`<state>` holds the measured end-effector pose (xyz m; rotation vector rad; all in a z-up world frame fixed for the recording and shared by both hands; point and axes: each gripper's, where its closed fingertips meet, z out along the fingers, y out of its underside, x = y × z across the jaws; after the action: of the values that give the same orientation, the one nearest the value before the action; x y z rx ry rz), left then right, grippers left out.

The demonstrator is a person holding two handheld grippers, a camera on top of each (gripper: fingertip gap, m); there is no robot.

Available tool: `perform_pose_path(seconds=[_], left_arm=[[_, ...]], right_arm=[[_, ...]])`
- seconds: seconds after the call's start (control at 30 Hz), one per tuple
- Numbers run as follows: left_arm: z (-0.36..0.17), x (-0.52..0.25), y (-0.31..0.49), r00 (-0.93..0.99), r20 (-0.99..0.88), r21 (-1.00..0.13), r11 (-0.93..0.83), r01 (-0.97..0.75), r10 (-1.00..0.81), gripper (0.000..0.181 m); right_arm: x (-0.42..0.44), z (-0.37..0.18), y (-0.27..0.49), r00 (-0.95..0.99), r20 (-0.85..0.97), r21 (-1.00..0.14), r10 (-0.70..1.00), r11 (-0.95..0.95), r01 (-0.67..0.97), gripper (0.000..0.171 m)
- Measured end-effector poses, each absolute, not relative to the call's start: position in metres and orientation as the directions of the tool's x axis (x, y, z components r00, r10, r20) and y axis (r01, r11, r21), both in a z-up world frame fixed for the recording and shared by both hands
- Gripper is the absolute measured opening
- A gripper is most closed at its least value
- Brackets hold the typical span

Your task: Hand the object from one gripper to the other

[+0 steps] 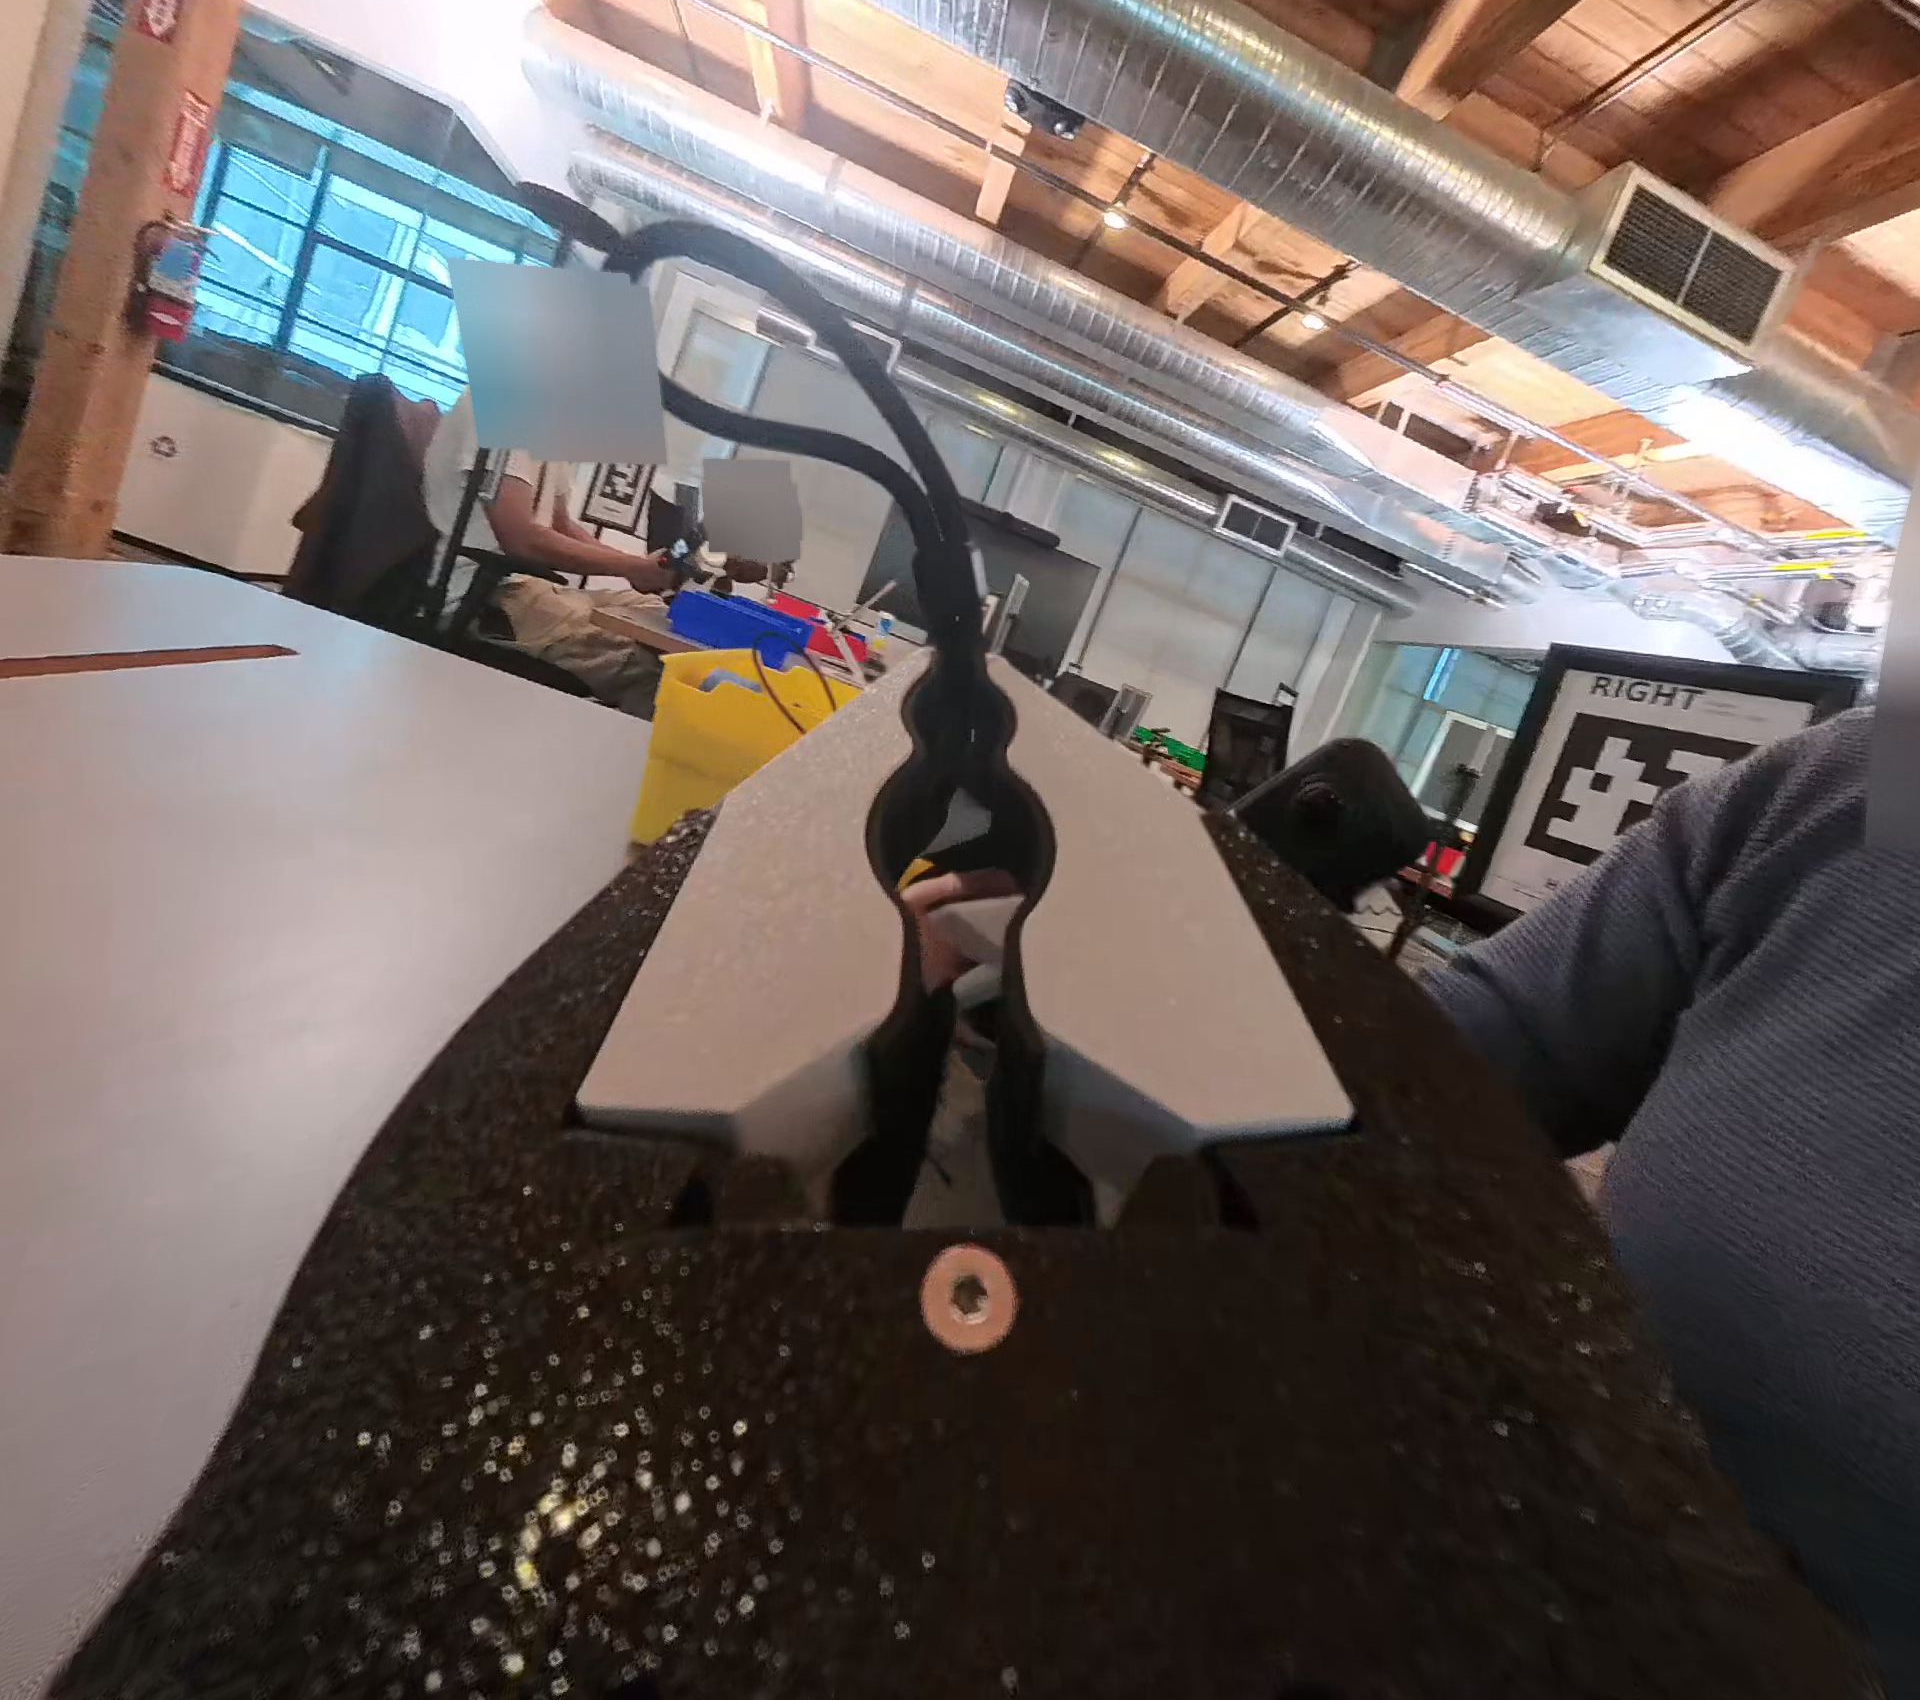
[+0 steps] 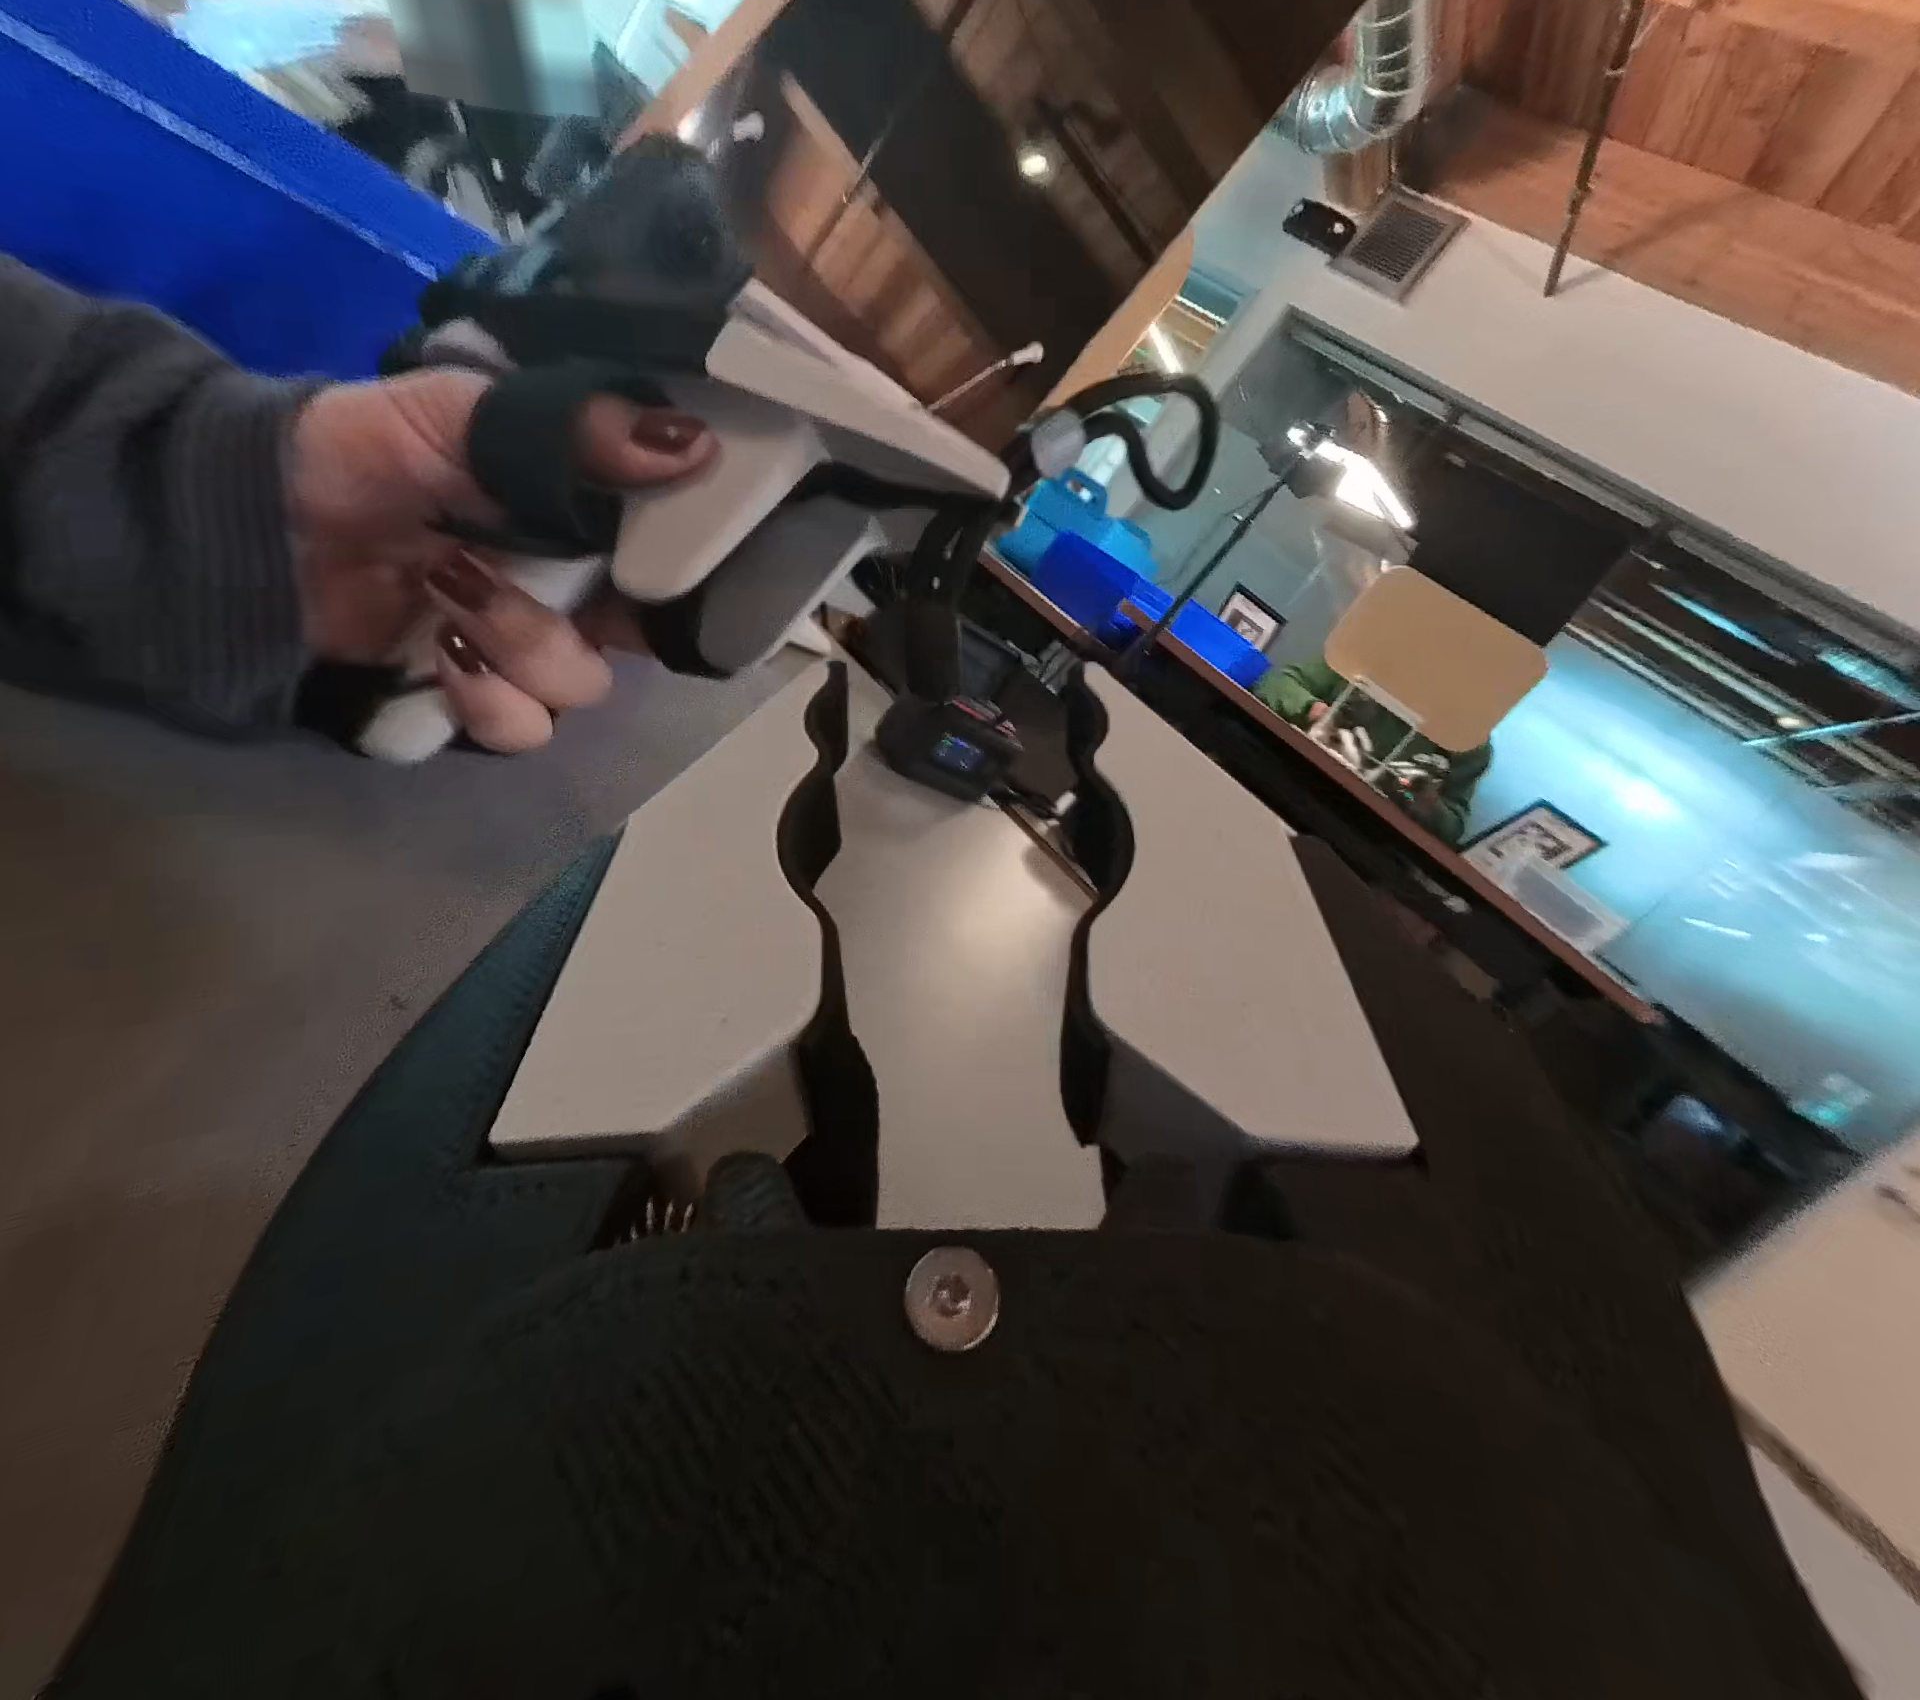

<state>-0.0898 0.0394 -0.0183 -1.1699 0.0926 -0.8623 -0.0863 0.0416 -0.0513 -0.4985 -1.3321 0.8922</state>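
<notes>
the black cable [image 2: 940, 601] hung from the left gripper [image 2: 966, 497], which was clamped on it; the right gripper [image 2: 961, 736] gaped just below (long axis roughly upright between its fingers).

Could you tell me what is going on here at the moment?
A person is passing a black cable between two hand-held grippers. The left gripper has its jaws shut on the cable, and a small black device hangs at the cable's lower end. The right gripper has its jaws open, with the device near its tips, not yet gripped.
</notes>
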Motion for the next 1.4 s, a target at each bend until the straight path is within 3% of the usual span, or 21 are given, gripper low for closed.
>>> perform_pose_path(seconds=[0.07,0.13,0.3,0.37,0.43,0.5,0.57,0.63,0.73,1.07,1.17,1.4], left_arm=[[-0.019,-0.082,0.040,0.663,0.364,-0.833,0.089,0.546,-0.655,0.000],[-0.019,-0.072,0.041,0.615,0.385,-0.824,0.043,0.564,-0.688,0.001],[-0.017,-0.079,0.042,0.659,0.385,-0.818,0.093,0.568,-0.646,0.005],[-0.018,-0.090,0.047,0.742,0.364,-0.845,0.134,0.517,-0.563,0.049],[-0.027,-0.096,0.053,0.853,0.263,-0.923,0.141,0.359,-0.451,0.076],[-0.040,-0.108,0.059,0.966,0.043,-0.988,0.131,0.078,-0.254,0.084],[-0.047,-0.126,0.059,0.968,-0.251,-0.965,0.079,-0.250,-0.013,0.078],[-0.054,-0.124,0.058,0.851,-0.522,-0.852,0.008,-0.523,0.061,0.072],[-0.072,-0.117,0.064,0.740,-0.670,-0.742,-0.079,-0.666,0.058,0.061],[-0.067,-0.091,0.063,0.815,-0.579,-0.815,0.042,-0.578,-0.032,0.001],[-0.065,-0.097,0.064,0.888,-0.456,-0.890,0.027,-0.455,-0.055,0.000],[-0.046,-0.103,0.055,0.961,0.047,-0.993,0.093,0.075,-0.273,0.000]], right_arm=[[-0.087,-0.054,0.039,0.011,0.662,-0.724,0.750,0.642,-0.253,0.031],[-0.083,-0.050,0.032,0.026,0.700,-0.681,0.713,0.679,-0.273,0.010],[-0.086,-0.046,0.040,0.038,0.713,-0.681,0.700,0.704,-0.200,0.009],[-0.085,-0.040,0.050,0.049,0.678,-0.717,0.733,0.674,-0.179,0.009],[-0.084,-0.036,0.061,0.044,0.661,-0.737,0.749,0.660,-0.146,0.009],[-0.084,-0.037,0.068,-0.010,0.652,-0.755,0.758,0.648,-0.099,0.009],[-0.084,-0.042,0.072,-0.096,0.613,-0.790,0.784,0.612,-0.043,0.009],[-0.081,-0.043,0.071,-0.167,0.557,-0.827,0.814,0.561,-0.025,0.009],[-0.076,-0.043,0.065,-0.259,0.498,-0.859,0.828,0.511,-0.017,0.009],[-0.063,-0.041,0.047,-0.405,0.451,-0.875,0.795,0.484,-0.026,0.009],[-0.065,-0.029,0.053,-0.328,0.485,-0.869,0.810,0.487,-0.084,0.009],[-0.063,-0.011,0.058,-0.130,0.670,-0.738,0.731,0.638,-0.218,0.059]])
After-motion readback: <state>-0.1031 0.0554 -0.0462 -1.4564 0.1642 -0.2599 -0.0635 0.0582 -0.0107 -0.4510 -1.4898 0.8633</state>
